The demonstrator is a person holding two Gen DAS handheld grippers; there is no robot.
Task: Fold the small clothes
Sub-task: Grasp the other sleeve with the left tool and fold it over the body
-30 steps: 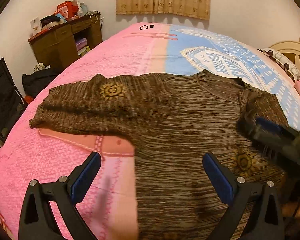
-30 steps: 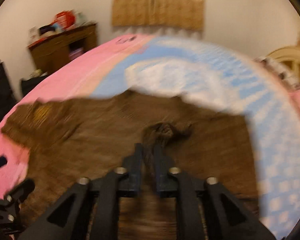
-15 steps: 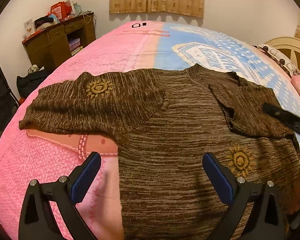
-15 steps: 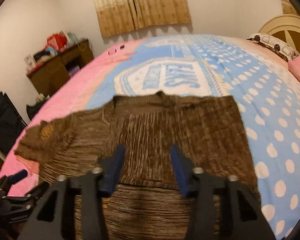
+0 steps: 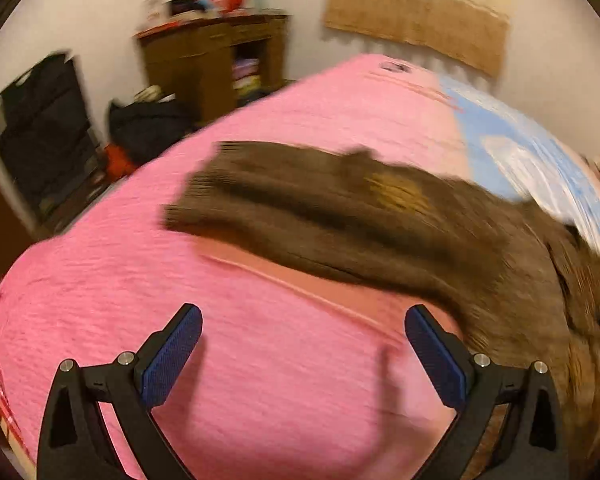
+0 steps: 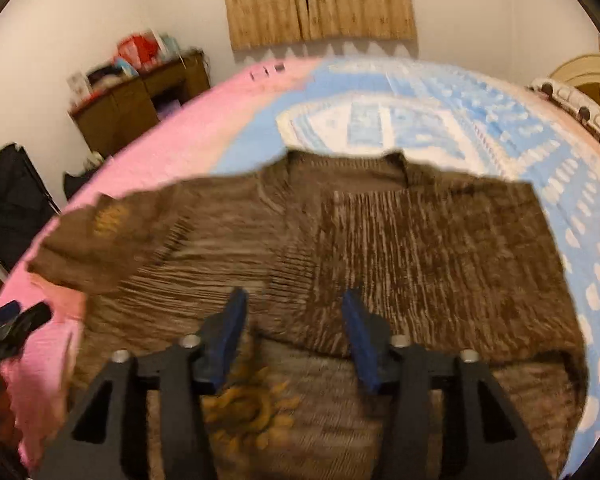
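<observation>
Pink bedspread (image 5: 100, 300) fills the bed's left side, and over it the left gripper (image 5: 300, 356) hangs wide open, empty. Rightward, the brown sweater (image 6: 380, 240) lies flat across the bed's middle, its right sleeve folded inward. Above that fold the right gripper (image 6: 292, 340) has just been opening, nothing between its pads.

Warm, dim indoor light; both fisheye views blurred.
The left wrist view smears most, across the sweater (image 5: 380, 220) and upper-left furniture. Black vignette rings every corner; edges bow strongly, and soft shadows fall under the fingers (image 5: 172, 356).
</observation>
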